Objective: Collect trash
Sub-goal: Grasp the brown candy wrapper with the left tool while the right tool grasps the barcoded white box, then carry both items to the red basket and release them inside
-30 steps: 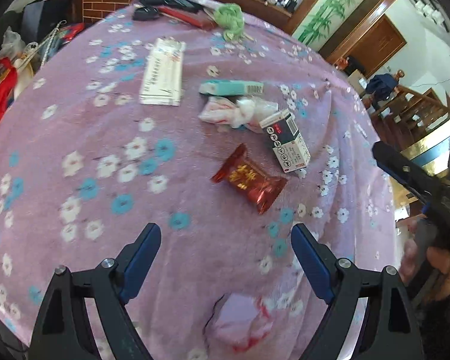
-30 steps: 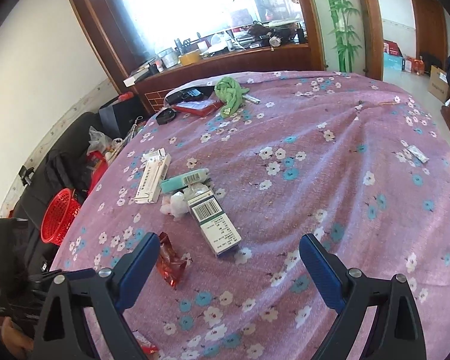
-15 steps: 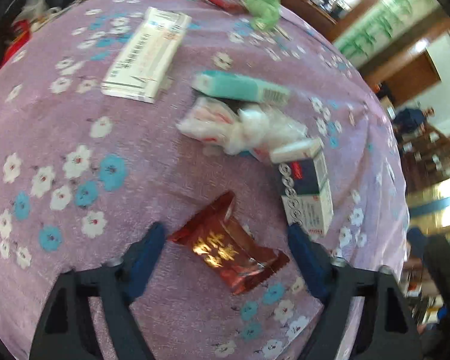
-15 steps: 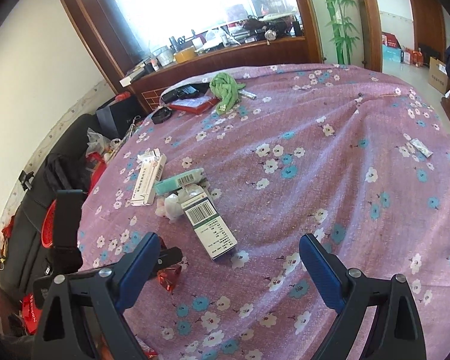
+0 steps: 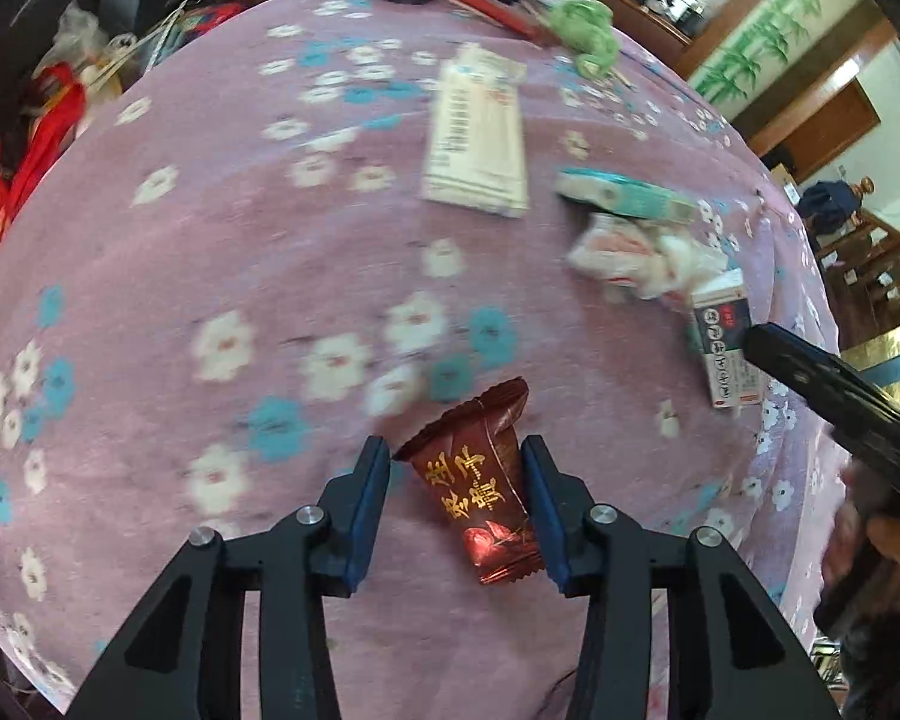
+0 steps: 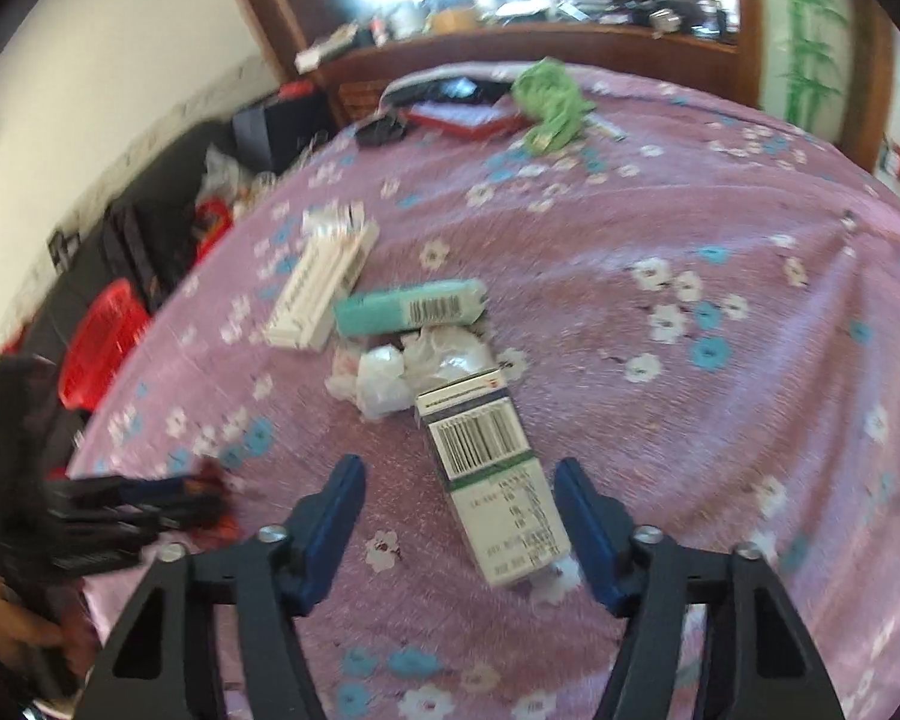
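A worktop (image 5: 150, 276) covered with a purple flowered cloth (image 6: 720, 192) is seen, with wooden cabinets and a bright window behind it. The left claw (image 5: 456, 474) is narrowed around a red candy wrapper (image 5: 480, 480); the right pad touches it, while contact on the left side cannot be told. The right claw (image 6: 459, 495) is held wide apart, gripping nothing, around the near end of a barcoded carton (image 6: 492, 474). Beyond are found crumpled tissues (image 6: 408, 369), a teal box (image 6: 411, 306), a white packet (image 6: 321, 285) and a green cloth (image 6: 549, 96).
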